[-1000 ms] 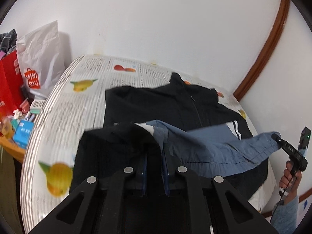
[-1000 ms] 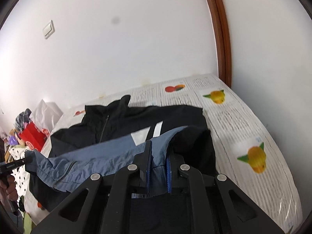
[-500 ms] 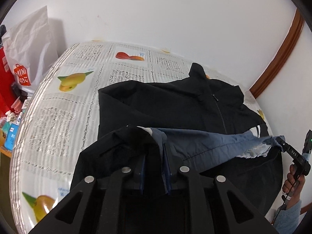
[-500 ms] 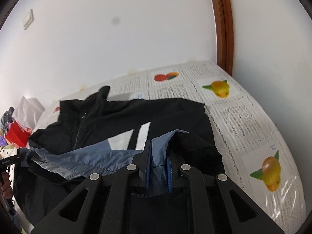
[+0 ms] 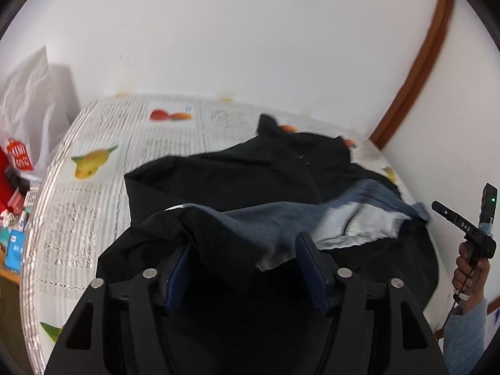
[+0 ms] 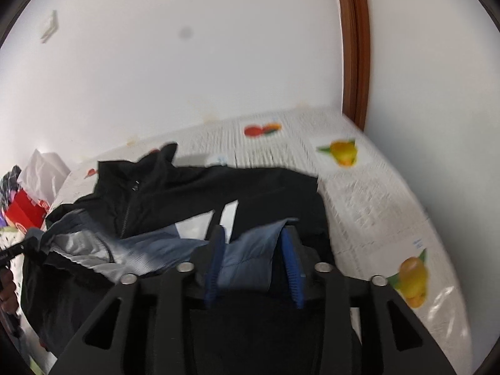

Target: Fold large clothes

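I count one black jacket (image 5: pixel 237 172) on the bed (image 5: pixel 81 212), one white shopping bag (image 5: pixel 28 100), two claws.

Both grippers point downward. The left gripper (image 5: pixel 243 268) is opening its jaws, cloth loose between them. The right gripper (image 6: pixel 253 268) is opening too, its pads apart from the cloth.

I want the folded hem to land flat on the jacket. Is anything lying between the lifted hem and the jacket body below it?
Nothing visible does. The hem hangs between the opening jaws of the left gripper and right gripper, directly over the jacket spread on the tablecloth.
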Available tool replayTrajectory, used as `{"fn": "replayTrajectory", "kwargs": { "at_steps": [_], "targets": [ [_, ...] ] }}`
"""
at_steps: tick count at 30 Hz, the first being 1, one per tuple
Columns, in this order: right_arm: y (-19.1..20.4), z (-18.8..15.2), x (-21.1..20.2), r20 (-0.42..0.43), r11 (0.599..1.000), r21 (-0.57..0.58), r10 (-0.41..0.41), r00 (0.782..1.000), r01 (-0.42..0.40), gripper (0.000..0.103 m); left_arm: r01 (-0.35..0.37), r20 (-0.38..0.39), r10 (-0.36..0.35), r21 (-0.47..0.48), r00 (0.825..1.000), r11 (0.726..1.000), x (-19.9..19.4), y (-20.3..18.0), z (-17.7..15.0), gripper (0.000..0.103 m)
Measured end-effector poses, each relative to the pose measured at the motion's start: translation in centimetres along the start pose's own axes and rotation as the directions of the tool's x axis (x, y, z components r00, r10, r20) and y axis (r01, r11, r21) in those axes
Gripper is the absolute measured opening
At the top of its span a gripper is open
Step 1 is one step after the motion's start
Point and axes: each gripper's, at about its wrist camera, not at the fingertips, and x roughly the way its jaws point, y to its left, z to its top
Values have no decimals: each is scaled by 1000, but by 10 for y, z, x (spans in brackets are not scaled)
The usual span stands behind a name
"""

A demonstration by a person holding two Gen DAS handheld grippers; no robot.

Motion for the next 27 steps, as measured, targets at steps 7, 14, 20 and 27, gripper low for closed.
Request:
{"fn": "replayTrajectory", "kwargs": {
  "at_steps": [7, 14, 20, 27],
  "targets": [
    [24, -12, -26, 9, 994, -102, 48, 999, -46, 48, -42, 32, 41, 30, 999, 999, -22, -4, -15, 67],
    [55, -24, 9, -68, 971, -234, 32, 997, -47, 48, -171, -18, 173, 79, 985, 982, 6, -8, -25, 67],
    [67, -7, 54, -56, 955, -296, -39, 998, 21, 48, -262, 24, 262, 154, 965, 953, 32, -12, -8, 67],
    [54, 5, 114, -56, 916, -350, -229, 972, 195, 45, -427, 15, 433, 200, 901, 882, 81, 7, 0, 67]
  ]
}}
